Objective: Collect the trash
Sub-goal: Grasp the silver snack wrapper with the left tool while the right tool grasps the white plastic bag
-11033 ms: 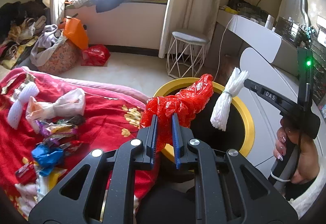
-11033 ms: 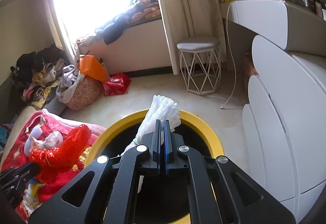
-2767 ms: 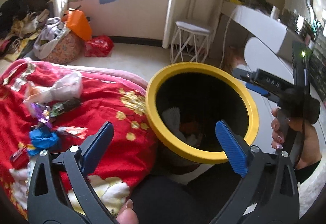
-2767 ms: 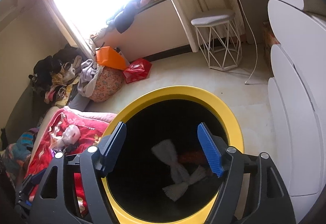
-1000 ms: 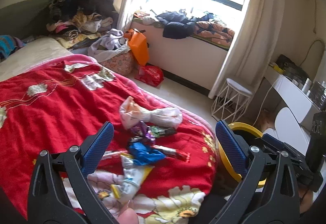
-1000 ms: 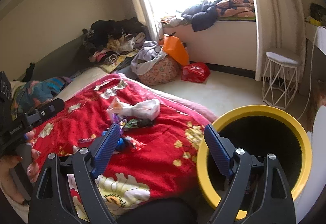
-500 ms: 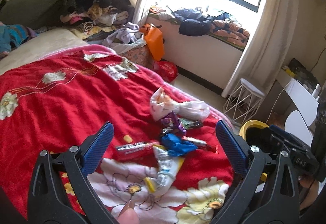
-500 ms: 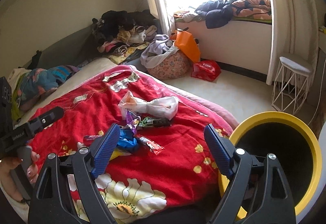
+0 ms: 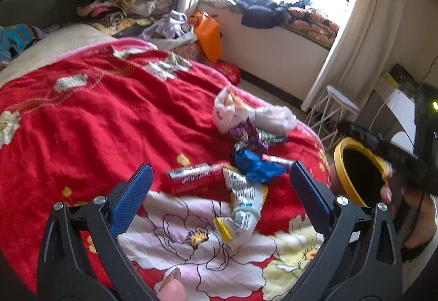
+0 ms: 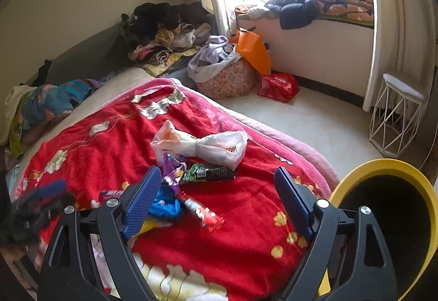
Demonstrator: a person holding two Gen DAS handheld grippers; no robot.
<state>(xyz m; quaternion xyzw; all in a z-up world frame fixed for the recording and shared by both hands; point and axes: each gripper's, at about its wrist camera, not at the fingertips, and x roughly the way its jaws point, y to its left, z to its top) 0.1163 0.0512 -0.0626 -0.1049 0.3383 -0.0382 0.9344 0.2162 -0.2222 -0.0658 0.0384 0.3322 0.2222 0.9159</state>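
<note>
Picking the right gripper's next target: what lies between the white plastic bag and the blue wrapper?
In the right wrist view, a purple wrapper and a dark green one lie between the white plastic bag and blue wrapper.

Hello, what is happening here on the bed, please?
A person is clearing trash off a red blanket with two handheld grippers. The left gripper and the right gripper are both open and empty, above a small pile: a white plastic bag, a blue wrapper and snack wrappers. The yellow bin stands beside the bed.
</note>
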